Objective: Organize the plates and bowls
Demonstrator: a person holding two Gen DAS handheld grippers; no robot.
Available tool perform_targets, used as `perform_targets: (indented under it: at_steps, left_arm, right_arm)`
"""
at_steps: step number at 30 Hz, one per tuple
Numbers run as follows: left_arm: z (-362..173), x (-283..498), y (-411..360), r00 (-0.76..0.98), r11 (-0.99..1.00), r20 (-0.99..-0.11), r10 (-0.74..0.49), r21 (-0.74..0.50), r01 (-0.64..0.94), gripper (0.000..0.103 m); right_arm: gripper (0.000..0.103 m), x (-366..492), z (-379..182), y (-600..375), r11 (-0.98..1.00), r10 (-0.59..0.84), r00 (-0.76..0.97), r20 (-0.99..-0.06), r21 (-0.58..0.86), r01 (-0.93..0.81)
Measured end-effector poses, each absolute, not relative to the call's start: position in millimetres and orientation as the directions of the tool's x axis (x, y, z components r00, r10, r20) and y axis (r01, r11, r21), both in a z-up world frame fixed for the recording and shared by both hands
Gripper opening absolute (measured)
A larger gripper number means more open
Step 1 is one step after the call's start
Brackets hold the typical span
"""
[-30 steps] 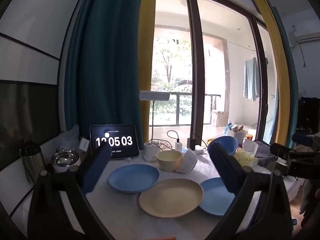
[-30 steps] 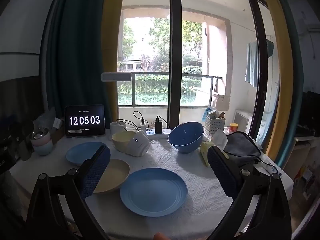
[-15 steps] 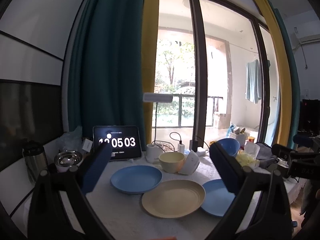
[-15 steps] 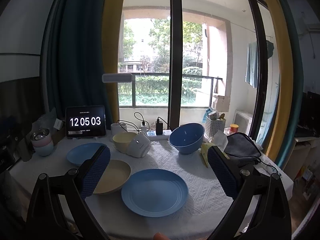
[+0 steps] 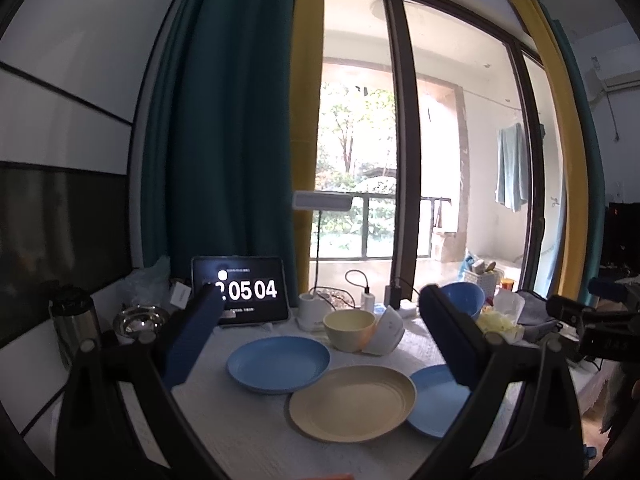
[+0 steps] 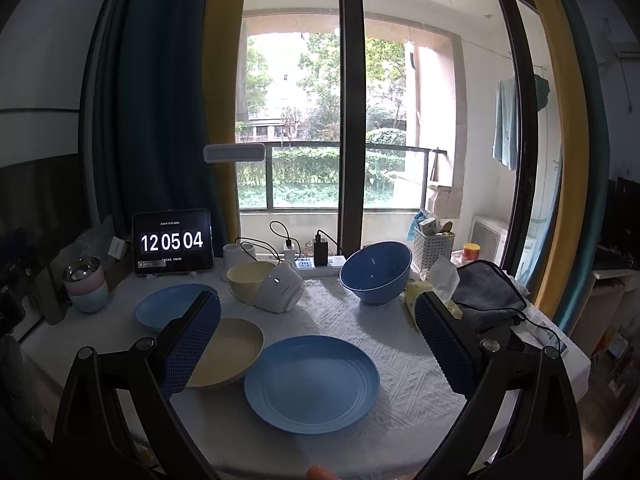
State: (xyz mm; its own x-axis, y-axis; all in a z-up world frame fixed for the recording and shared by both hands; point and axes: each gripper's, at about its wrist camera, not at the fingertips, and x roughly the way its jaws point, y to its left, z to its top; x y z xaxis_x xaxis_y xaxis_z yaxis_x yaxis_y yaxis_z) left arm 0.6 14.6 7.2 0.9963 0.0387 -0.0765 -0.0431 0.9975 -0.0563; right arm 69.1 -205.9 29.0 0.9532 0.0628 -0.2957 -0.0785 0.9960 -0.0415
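Observation:
On the white table lie a blue plate (image 5: 278,364) at the left, a beige plate (image 5: 352,402) in the middle and a second blue plate (image 6: 312,382) on the right. Behind them stand a beige bowl (image 5: 349,328), a white bowl (image 6: 280,291) tipped on its side and a big blue bowl (image 6: 376,272) leaning. My left gripper (image 5: 320,344) is open and empty, held above the table's front. My right gripper (image 6: 316,346) is open and empty above the near blue plate.
A tablet clock (image 6: 173,245) stands at the back left, with a steel cup (image 6: 82,276) and thermos (image 5: 74,326) nearby. A power strip (image 6: 316,266), white mug (image 5: 311,312), tissue pack (image 6: 430,294) and grey cloth (image 6: 486,294) sit at the back and right.
The left wrist view has shifted slightly, with the dishes drifting a little right and down. The right gripper has barely moved. Both grippers stay open.

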Motion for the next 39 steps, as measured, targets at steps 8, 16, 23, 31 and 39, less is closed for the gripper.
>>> perform_targets:
  at_steps: [8,16,23,31,39]
  left_arm:
    - [7.0,-3.8,12.8,0.997,0.998,-0.076,0.025,-0.048,-0.029,0.099]
    - [4.6,-5.7,14.1,0.996,0.998,-0.079,0.029,-0.053,-0.033,0.099]
    - [5.3,-7.2,13.5,0.996,0.998,-0.079,0.029,-0.053,-0.033,0.099]
    - [6.0,-8.1,14.4,0.997,0.998,-0.076,0.034,-0.055,-0.038,0.099]
    - [3.0,-7.3,15.4,0.996,0.997,-0.086,0.023,-0.072,-0.029,0.099]
  right_arm:
    - [0.100,66.3,28.0,-203.0,0.995,0.070,0.955,-0.289,-0.043,-0.086]
    - [0.100,64.7,26.3,-200.6,0.995,0.072,0.955,-0.287,-0.047,-0.089]
    - [0.100,64.8,24.6,-200.4,0.995,0.076,0.953,-0.293,-0.046,-0.094]
    - [0.100,62.8,24.8,-201.6,0.995,0.073,0.955,-0.289,-0.047,-0.090]
    - [0.100,64.2,24.4,-198.4,0.994,0.074,0.954,-0.292,-0.053,-0.093]
